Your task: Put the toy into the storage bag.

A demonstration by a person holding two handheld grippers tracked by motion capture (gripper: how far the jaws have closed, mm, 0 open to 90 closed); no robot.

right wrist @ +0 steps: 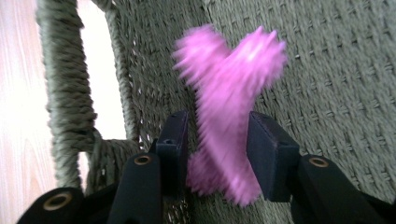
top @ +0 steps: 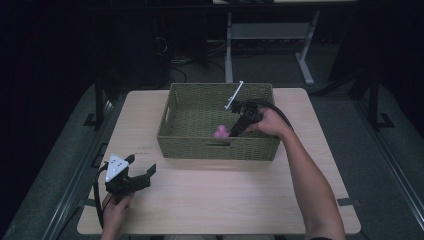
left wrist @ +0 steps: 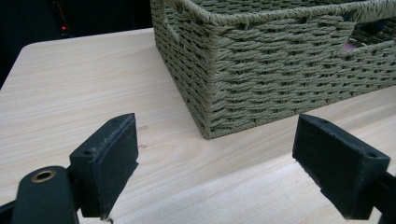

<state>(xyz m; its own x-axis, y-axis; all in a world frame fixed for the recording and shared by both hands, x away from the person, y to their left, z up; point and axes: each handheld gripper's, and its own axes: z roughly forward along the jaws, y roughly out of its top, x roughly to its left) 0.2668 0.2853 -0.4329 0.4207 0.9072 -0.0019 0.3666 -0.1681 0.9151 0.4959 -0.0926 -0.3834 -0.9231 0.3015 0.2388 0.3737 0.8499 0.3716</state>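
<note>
A fuzzy pink toy (right wrist: 229,126) is being pinched between the jaws of the right gripper (right wrist: 215,144), low inside the woven basket (top: 175,140), close to its near wall and the handle slot there. The toy is blurred, so its exact shape cannot be told. Whether it is being lifted out or set down cannot be judged; either way, the grasp is made and the transfer is being left unfinished. The left gripper (top: 134,172) is being held spread wide and empty above the wooden table (top: 225,200), near the basket's front corner.
</note>
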